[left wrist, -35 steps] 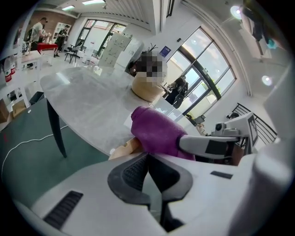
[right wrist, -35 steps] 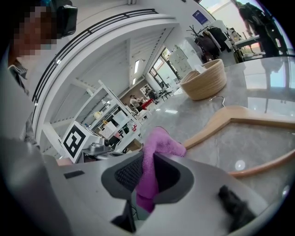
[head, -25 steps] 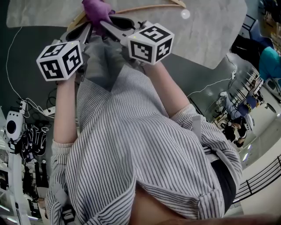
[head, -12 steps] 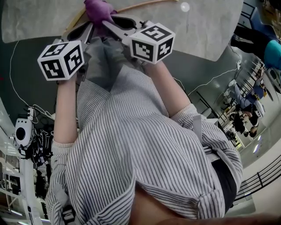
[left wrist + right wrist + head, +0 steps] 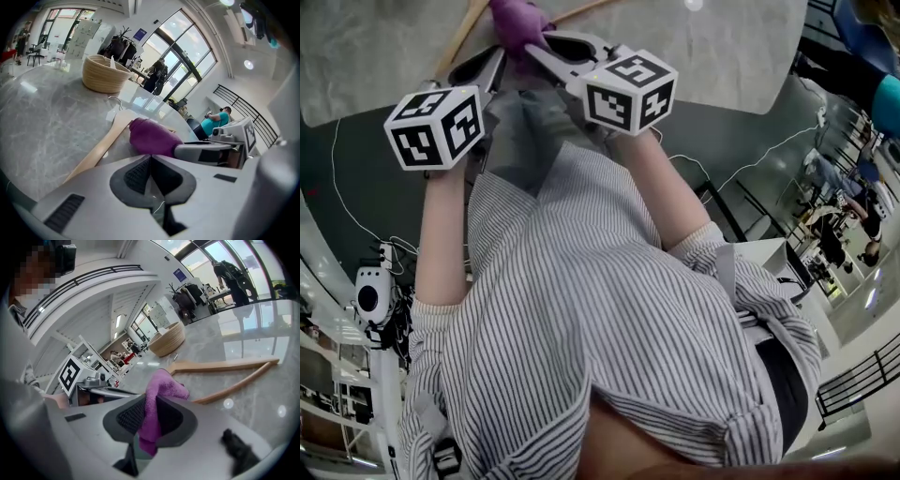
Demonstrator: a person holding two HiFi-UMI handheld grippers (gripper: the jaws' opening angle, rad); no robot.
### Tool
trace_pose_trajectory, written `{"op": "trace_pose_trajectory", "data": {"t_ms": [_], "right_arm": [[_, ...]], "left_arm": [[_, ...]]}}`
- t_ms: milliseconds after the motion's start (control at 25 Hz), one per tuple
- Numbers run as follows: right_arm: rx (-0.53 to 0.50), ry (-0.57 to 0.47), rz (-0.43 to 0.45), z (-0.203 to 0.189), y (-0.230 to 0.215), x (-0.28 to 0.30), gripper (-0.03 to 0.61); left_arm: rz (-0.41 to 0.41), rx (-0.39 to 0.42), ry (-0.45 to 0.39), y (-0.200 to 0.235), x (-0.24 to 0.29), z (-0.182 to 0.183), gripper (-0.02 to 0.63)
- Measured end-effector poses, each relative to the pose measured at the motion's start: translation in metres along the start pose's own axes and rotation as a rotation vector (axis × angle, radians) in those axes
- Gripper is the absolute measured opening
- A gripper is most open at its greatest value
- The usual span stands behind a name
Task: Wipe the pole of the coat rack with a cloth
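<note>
I am pinching the purple cloth [image 5: 164, 386] in my right gripper [image 5: 149, 414], just beside the wooden hanger [image 5: 220, 366]. It is looking soft, light and limp, so I am gripping a bunched fold. My left gripper [image 5: 151, 164] is pressing its jaws together on nothing. Beyond the hanger, a woven basket [image 5: 104, 73] is holding something I cannot make out.

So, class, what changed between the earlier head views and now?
The right gripper and left gripper drift slightly right in frame while the background slides: mostly the camera moved. Nothing grasped or released; the purple cloth stays pinched in the right fingers, the left is shut, empty.
</note>
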State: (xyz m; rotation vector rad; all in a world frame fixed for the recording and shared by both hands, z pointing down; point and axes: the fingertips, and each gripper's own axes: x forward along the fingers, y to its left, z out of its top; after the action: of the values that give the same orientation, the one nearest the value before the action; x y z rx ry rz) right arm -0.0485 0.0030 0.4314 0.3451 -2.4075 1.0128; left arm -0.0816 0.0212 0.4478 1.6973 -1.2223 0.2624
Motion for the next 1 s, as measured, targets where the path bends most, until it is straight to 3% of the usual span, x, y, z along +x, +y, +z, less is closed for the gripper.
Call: {"op": "trace_pose_trajectory", "data": {"t_ms": [1000], "right_arm": [[0.105, -0.102, -0.129, 0.009, -0.057, -0.045, 0.066]], "left_arm": [[-0.117, 0.111, 0.109, -0.046, 0.06, 0.023, 0.012]]}}
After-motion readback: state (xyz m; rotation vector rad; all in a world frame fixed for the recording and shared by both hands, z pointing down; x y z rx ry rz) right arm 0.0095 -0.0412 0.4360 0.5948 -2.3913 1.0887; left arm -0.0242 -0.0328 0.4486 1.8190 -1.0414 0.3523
